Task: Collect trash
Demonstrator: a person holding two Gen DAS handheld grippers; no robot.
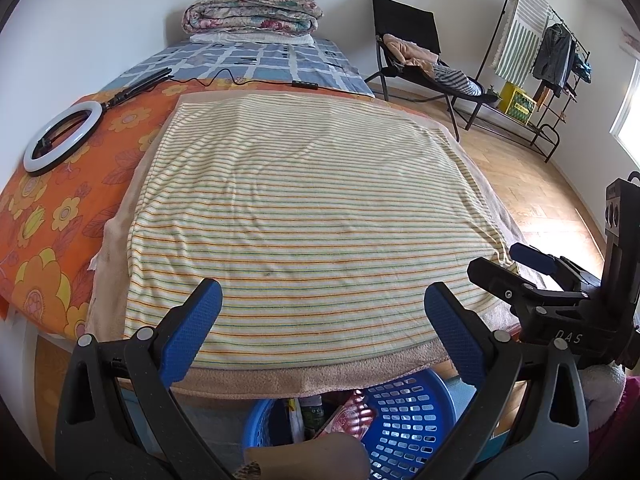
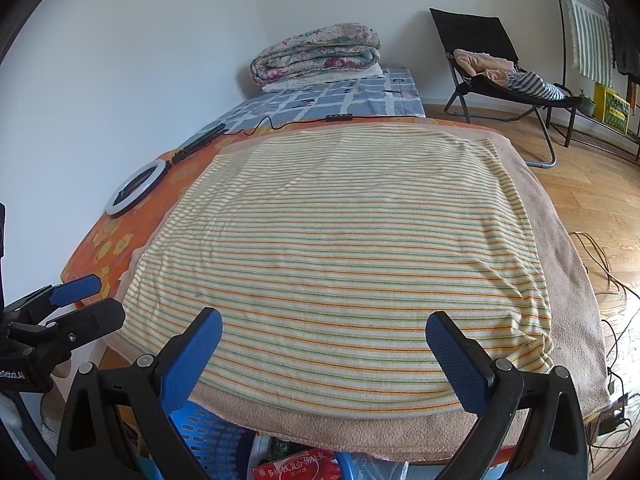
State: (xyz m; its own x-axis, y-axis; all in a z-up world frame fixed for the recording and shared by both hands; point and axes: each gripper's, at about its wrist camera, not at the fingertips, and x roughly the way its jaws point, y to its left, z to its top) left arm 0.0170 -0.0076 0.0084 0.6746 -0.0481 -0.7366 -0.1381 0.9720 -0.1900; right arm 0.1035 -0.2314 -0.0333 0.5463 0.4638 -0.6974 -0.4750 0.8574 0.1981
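Note:
A blue plastic basket [image 1: 404, 412] sits on the floor below the near edge of the covered table. Trash lies in it: a red packet [image 1: 354, 416], a green bottle [image 1: 312, 410] and a brown cardboard piece [image 1: 308, 458]. My left gripper [image 1: 322, 312] is open and holds nothing, hovering above the basket at the table edge. In the right wrist view the same basket [image 2: 208, 436] and red packet [image 2: 300, 470] show at the bottom. My right gripper [image 2: 324, 336] is open too, with nothing between its fingers. The two grippers hang side by side.
A striped towel [image 1: 304, 208] over a tan blanket [image 2: 568, 280] covers the table. A ring light [image 1: 64, 138] lies on the orange cloth at left. Beyond are a bed with a folded quilt [image 1: 252, 10], a folding chair [image 1: 412, 48], a clothes rack [image 1: 532, 52], and floor cables [image 2: 600, 256].

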